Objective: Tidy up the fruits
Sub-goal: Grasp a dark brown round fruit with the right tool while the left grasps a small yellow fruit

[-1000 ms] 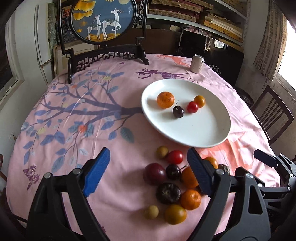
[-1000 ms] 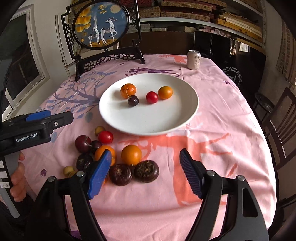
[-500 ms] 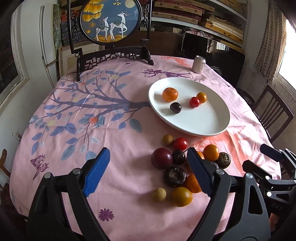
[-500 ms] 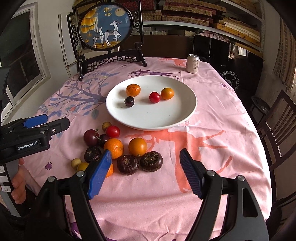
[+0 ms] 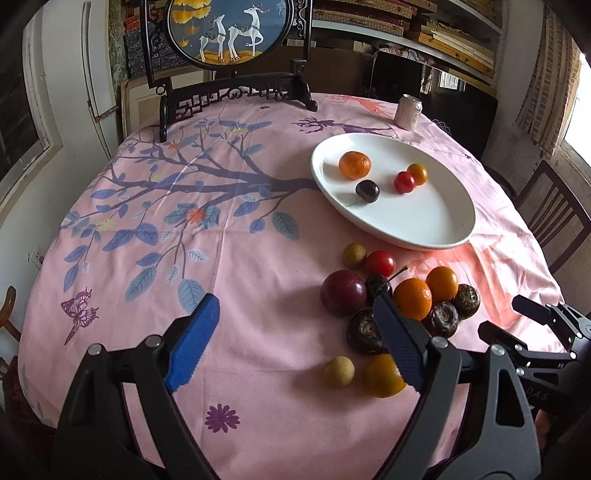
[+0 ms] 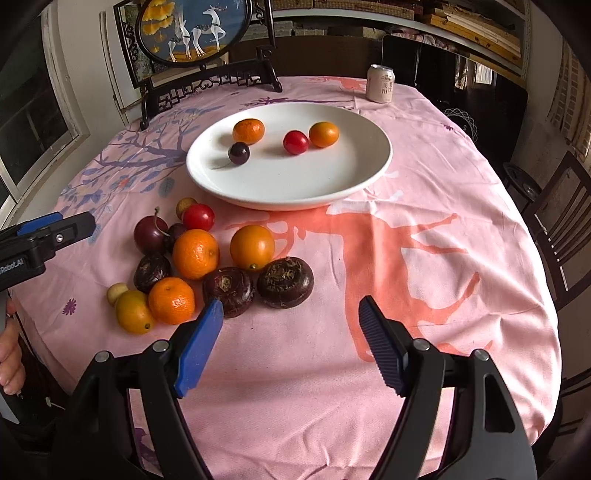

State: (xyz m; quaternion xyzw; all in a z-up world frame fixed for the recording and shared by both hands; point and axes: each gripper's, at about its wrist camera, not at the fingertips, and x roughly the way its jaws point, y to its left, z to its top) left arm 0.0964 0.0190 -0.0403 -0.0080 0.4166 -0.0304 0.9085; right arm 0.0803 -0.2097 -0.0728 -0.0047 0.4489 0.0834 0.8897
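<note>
A white plate [image 6: 332, 184] [image 5: 436, 229] holds a mandarin [image 6: 248, 130], a dark cherry [image 6: 238, 152], a red tomato [image 6: 295, 142] and a small orange fruit [image 6: 324, 134]. Several loose fruits lie on the pink cloth in front of it: oranges [image 6: 195, 253], a plum [image 6: 149, 234], dark water chestnuts [image 6: 285, 282], a red tomato [image 6: 198, 217], longans [image 5: 338, 371]. My left gripper [image 5: 295, 343] is open and empty, left of the pile. My right gripper [image 6: 291, 339] is open and empty, just in front of the chestnuts.
A drink can [image 6: 380, 83] stands behind the plate. A framed deer screen [image 5: 229, 33] on a dark stand is at the table's far edge. Wooden chairs [image 6: 561, 221] stand at the right. Shelves fill the back wall.
Both grippers have drawn back toward the near edge of the table and stayed open. The fruit has not moved.
</note>
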